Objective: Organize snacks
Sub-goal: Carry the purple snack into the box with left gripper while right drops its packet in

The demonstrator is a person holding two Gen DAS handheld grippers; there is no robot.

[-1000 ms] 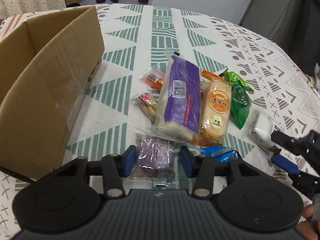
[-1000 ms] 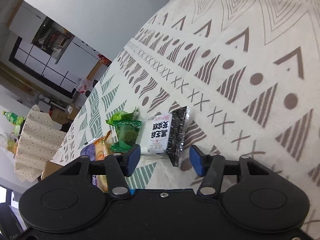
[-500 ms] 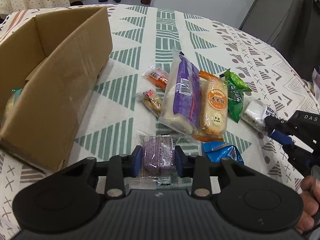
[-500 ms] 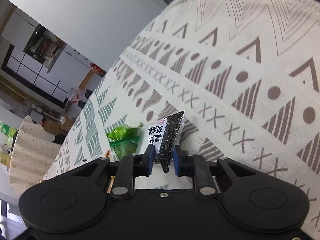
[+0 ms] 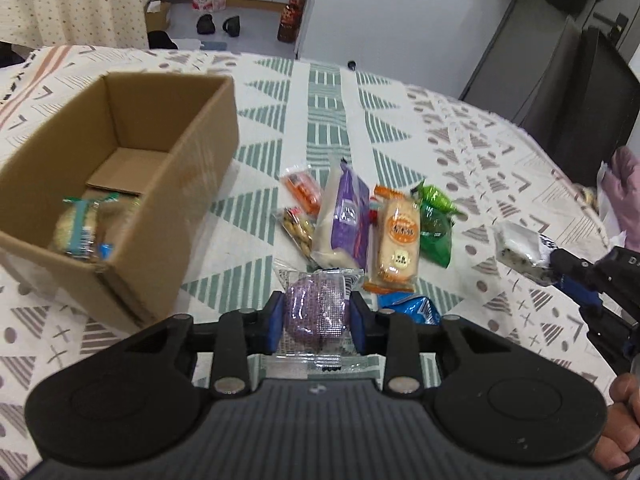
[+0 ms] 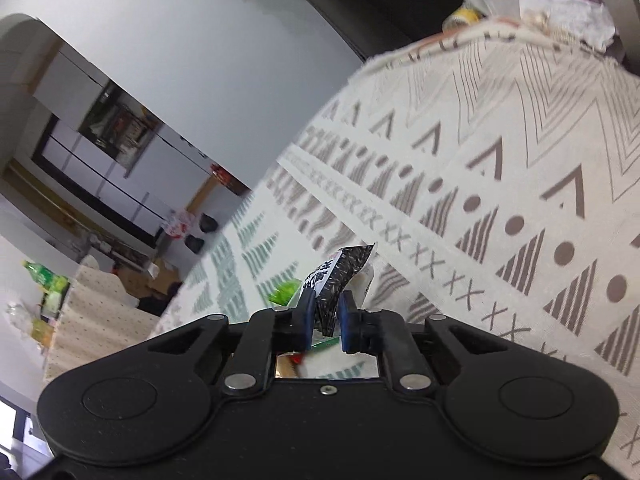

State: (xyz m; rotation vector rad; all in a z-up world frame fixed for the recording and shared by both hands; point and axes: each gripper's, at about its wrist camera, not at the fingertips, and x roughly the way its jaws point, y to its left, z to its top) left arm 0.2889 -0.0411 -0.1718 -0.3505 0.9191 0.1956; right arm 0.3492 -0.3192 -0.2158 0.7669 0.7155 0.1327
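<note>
The left gripper [image 5: 316, 322] was clamped on the purple wrapped snack [image 5: 316, 312], which had lain on the tabletop [image 5: 332, 120] between parted fingers a second earlier and now hung clear of it. The right gripper [image 6: 326, 320] had likewise closed on the black-and-white packet [image 6: 340, 276] and raised it. The cardboard box [image 5: 192, 184], ahead and left of the left gripper, already held one wrapped snack [image 5: 80, 224]. The remaining snacks [image 5: 372, 220] lay just ahead. Judgement: both picks were complete; carrying to the box came next.
</note>
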